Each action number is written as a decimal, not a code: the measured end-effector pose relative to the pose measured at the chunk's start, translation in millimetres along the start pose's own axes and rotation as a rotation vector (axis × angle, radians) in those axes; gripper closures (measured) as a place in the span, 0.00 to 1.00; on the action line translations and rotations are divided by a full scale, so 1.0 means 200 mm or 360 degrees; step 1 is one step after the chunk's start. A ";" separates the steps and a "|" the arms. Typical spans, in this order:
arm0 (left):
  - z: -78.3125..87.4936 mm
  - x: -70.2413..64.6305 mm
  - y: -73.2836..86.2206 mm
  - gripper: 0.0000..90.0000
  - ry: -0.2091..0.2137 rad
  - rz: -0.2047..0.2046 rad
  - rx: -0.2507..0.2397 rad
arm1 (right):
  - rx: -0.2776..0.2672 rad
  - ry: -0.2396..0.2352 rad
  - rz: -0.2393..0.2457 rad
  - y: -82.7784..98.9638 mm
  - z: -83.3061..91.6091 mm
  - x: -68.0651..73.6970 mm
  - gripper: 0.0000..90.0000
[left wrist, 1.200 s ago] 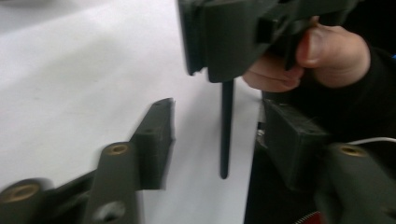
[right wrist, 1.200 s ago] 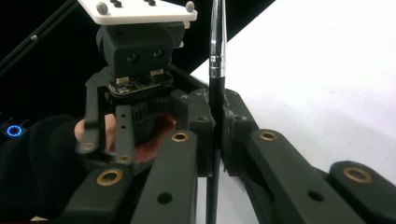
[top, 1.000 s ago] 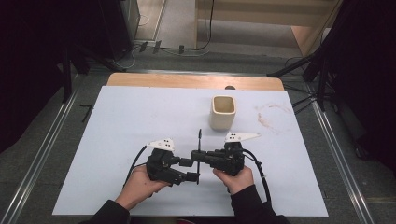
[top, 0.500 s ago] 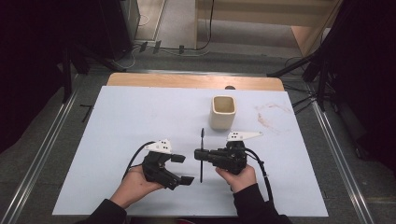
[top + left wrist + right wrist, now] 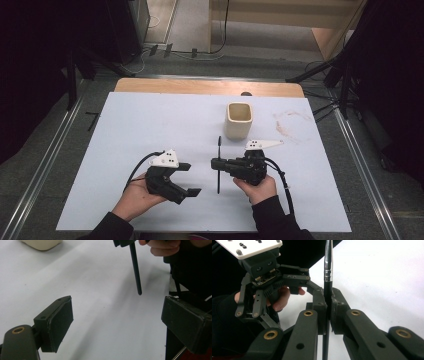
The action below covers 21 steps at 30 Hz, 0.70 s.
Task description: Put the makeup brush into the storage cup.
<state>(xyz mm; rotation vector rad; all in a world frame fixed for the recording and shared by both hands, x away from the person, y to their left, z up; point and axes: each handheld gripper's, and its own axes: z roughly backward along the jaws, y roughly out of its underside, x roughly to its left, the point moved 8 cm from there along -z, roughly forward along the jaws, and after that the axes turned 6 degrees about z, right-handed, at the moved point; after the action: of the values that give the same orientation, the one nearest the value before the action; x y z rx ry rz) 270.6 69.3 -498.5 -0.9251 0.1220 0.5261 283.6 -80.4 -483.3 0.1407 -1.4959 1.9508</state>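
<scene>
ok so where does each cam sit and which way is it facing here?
High view: above the person's side, looking forward and down on the table; both hands, left gripper, right gripper, cup.
Left gripper view: on the left gripper, along its open jaws toward the black brush.
Right gripper view: on the right gripper, shut on the brush, facing the left gripper.
Shared: all three show the brush.

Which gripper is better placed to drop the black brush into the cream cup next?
Right. The right gripper is shut on the black brush, and the cream cup stands just beyond it. The left gripper is open, holding nothing.
</scene>
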 end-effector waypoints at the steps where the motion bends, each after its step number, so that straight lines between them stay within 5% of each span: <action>1: 0.01 0.00 0.00 0.12 -0.0009 -0.0001 0.0004 | -0.0002 0.0002 0.0001 0.00 0.00 0.00 0.95; 21: 0.14 0.12 0.08 0.12 -0.0170 -0.0005 -0.0008 | -0.0015 0.0024 -0.0015 -0.01 0.03 -0.03 0.95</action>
<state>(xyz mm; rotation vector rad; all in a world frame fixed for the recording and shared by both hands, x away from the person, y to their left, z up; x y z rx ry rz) 280.6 108.4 -500.1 -0.8999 0.0231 0.5719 286.9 -87.8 -482.4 0.1288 -1.4922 1.9328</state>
